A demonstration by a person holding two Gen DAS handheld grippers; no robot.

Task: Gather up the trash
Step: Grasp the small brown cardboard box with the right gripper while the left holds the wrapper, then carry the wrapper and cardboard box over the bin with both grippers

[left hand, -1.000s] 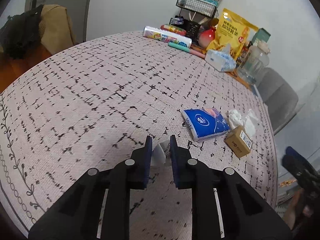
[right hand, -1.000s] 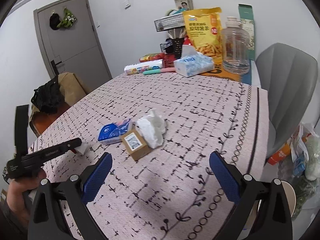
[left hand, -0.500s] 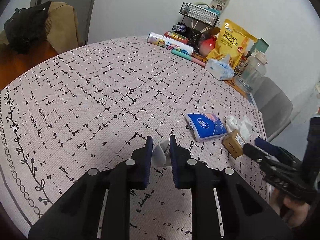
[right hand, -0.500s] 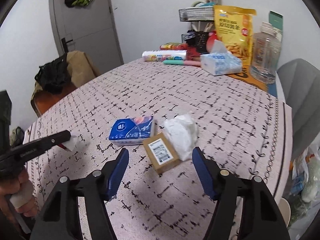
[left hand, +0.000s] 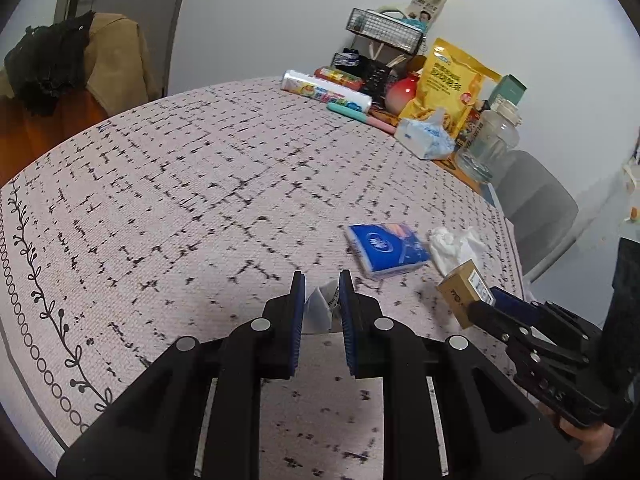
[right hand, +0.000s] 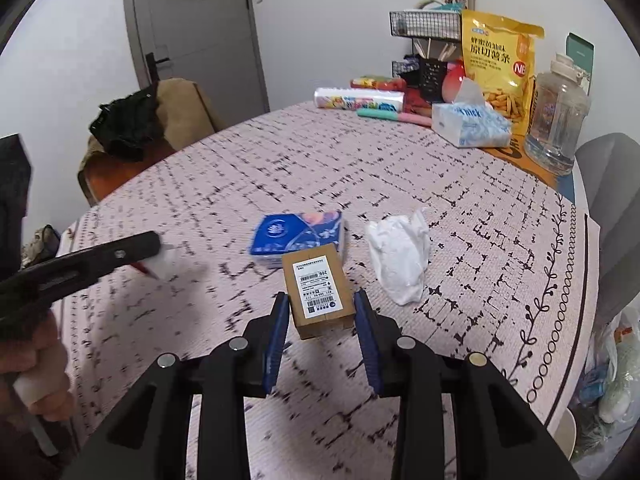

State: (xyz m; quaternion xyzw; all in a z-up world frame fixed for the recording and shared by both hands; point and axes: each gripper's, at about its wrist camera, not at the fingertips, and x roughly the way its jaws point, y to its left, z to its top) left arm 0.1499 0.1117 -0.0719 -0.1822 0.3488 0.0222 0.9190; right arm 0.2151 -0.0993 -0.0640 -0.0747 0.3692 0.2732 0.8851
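Observation:
My left gripper [left hand: 322, 294] is shut on a small white paper scrap [left hand: 320, 306] and holds it just above the tablecloth; it also shows in the right wrist view [right hand: 162, 262]. My right gripper [right hand: 322, 304] is open, its jaws on either side of a small brown cardboard box [right hand: 318, 290] with a white label, not clearly touching it. The box also shows in the left wrist view [left hand: 460, 286]. A crumpled white tissue [right hand: 400, 254] lies to the right of the box. A blue tissue pack [right hand: 298, 236] lies just behind the box.
The round table [right hand: 520, 240] has a pink patterned cloth. At its far side stand a yellow snack bag [right hand: 498, 64], a tissue box [right hand: 470, 122], a clear jar [right hand: 556, 118], a wire rack [right hand: 428, 24]. A grey chair [right hand: 612, 184] stands right, another chair [right hand: 160, 128] left.
My right gripper has moved forward and down to the cardboard box, and its jaws have narrowed around it. My left gripper still holds the paper scrap, shifted slightly.

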